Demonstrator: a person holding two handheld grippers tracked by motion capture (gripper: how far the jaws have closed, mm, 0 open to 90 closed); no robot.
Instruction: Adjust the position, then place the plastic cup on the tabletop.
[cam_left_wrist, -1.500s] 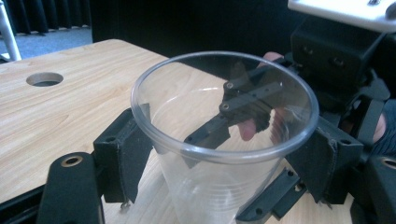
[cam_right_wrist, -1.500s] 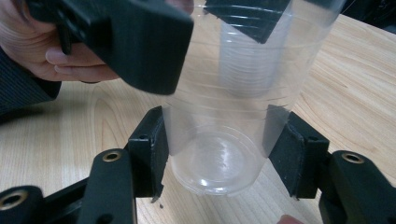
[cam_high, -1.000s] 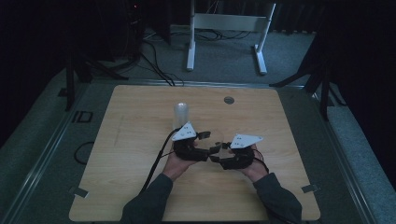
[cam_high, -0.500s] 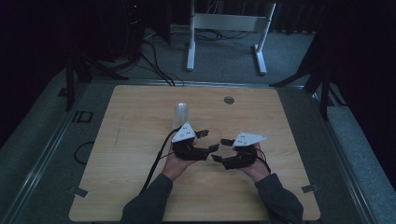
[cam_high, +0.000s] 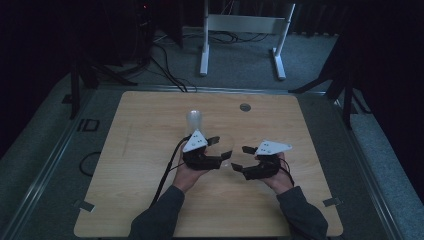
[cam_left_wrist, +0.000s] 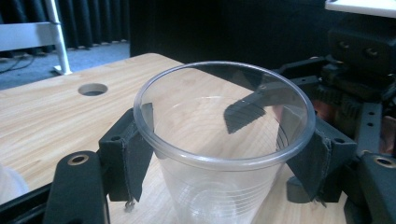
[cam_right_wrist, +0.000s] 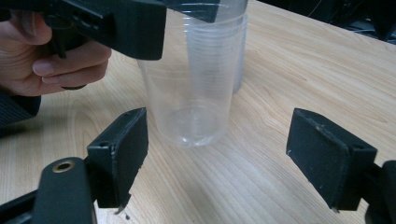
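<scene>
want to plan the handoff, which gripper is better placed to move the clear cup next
Left. The left gripper is shut on the clear cup, pads pressed under its rim. The right gripper has just been opening and stands wide and empty, short of the cup; it would first have to close in.

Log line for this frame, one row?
left claw: shut on clear cup | right claw: open, jaws just opening, nothing between | cup stack: behind
</scene>
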